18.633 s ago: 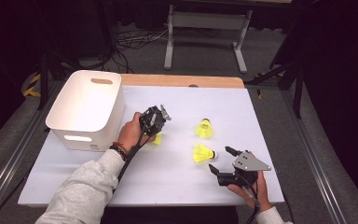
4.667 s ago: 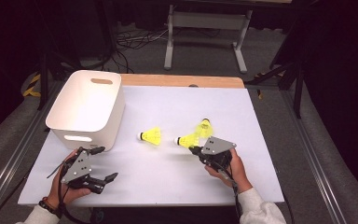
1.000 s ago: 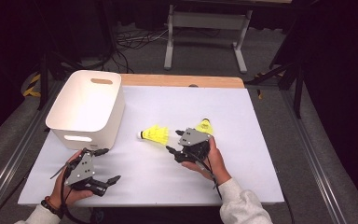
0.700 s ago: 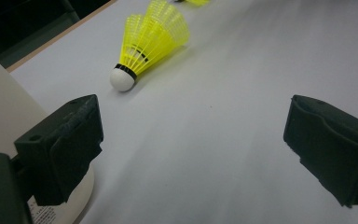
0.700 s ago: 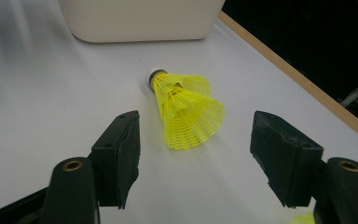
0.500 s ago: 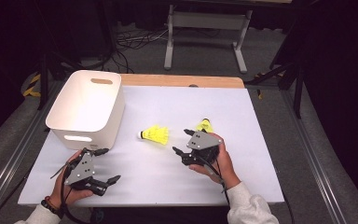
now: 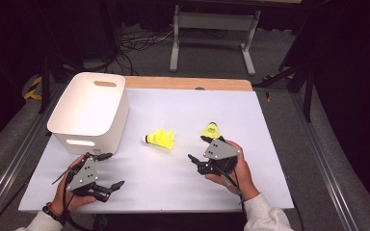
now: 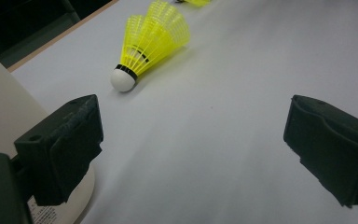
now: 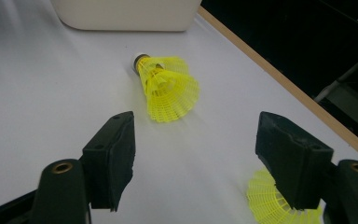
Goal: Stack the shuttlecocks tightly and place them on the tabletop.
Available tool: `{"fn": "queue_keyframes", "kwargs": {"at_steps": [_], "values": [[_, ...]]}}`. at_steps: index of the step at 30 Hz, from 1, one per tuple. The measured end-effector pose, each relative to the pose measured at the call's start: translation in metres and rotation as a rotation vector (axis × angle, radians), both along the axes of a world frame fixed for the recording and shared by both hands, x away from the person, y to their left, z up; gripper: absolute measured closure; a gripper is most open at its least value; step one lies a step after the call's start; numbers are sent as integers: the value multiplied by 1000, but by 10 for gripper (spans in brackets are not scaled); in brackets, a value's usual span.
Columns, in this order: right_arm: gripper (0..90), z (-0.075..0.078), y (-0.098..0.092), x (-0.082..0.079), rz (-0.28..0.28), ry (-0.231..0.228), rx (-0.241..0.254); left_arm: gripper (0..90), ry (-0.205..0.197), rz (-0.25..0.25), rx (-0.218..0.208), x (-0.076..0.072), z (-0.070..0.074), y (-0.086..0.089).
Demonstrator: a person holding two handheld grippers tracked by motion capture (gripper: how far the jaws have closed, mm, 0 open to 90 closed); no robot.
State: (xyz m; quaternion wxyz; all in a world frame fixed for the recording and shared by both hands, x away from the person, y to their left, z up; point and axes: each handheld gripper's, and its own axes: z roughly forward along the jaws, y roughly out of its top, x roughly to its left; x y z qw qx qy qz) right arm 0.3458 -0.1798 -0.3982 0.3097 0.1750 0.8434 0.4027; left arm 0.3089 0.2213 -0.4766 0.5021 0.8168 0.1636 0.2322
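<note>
Two yellow shuttlecocks [image 7: 160, 139] lie nested, one skirt pushed into the other, on the white table top, white cork toward the bin; they are also in the right gripper view [image 9: 168, 86] and the left gripper view [image 8: 149, 42]. Another yellow shuttlecock [image 7: 211, 130] stands right of them, just beyond my right gripper [image 7: 197, 148], and peeks out behind one jaw [image 9: 279, 205]. The right gripper [image 9: 196, 154] is open; its jaws have just been opening and nothing is between them. My left gripper [image 7: 113, 169] rests open near the front left edge, empty [image 8: 191, 135].
A white plastic bin [image 7: 89, 110] with handle slots stands at the table's left, close to the left gripper [image 8: 4, 102] and ahead in the right gripper view [image 9: 126, 9]. A wooden strip [image 7: 188, 83] borders the far edge.
The right gripper has drawn back to the right, away from the nested shuttlecocks, with its jaws a little wider. The shuttlecocks and the left gripper have stayed put.
</note>
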Motion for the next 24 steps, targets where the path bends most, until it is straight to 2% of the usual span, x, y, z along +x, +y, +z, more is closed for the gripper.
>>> {"fn": "queue_keyframes", "kwargs": {"at_steps": [11,24], "values": [[285,-2,-23,-9,-50,-5,0,55,-2,2,-2,-1,0,1],[238,-15,-52,-18,-139,-8,30,55,-1,8,-3,-1,0,1]]}}
